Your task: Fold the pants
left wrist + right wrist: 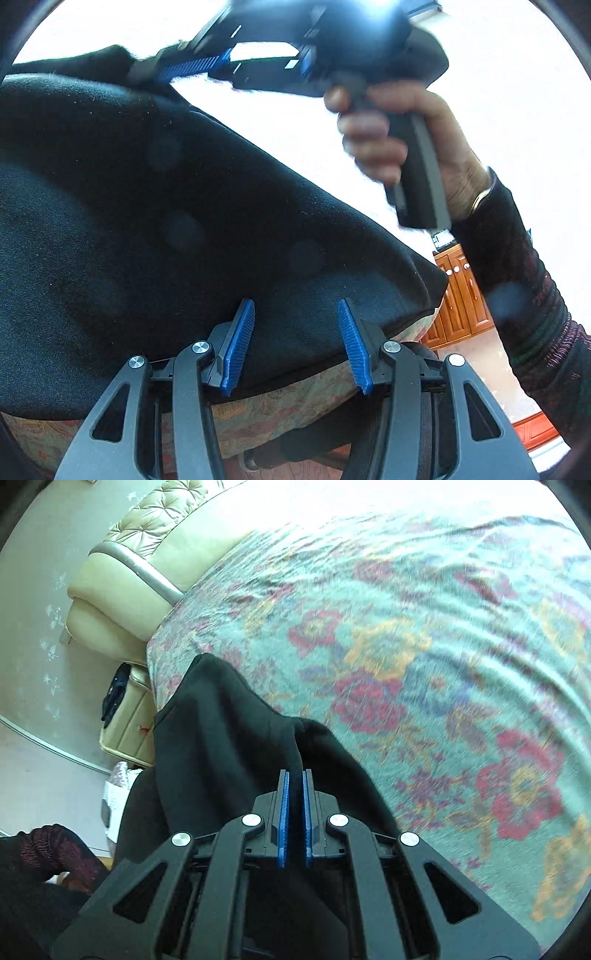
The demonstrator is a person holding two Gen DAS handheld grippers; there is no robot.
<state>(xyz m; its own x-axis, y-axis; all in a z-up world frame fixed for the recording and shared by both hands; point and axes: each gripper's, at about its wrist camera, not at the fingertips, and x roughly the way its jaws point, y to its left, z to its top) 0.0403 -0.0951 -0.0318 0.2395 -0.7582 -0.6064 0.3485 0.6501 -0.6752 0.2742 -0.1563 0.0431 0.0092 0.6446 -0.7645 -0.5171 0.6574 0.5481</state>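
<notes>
The black pants lie spread over a flowered bed cover and fill most of the left wrist view. My left gripper hovers at their near hem, jaws apart, with cloth showing between the blue pads but not pinched. My right gripper reaches in from the upper right, held by a hand, and pinches a far edge of the pants. In the right wrist view that gripper is shut on a raised fold of the pants, which drape down toward the bed's edge.
The flowered bed cover stretches wide to the right. A padded cream headboard and a bedside table stand at the left. A wooden cabinet is beyond the bed. A dark sleeve shows at lower left.
</notes>
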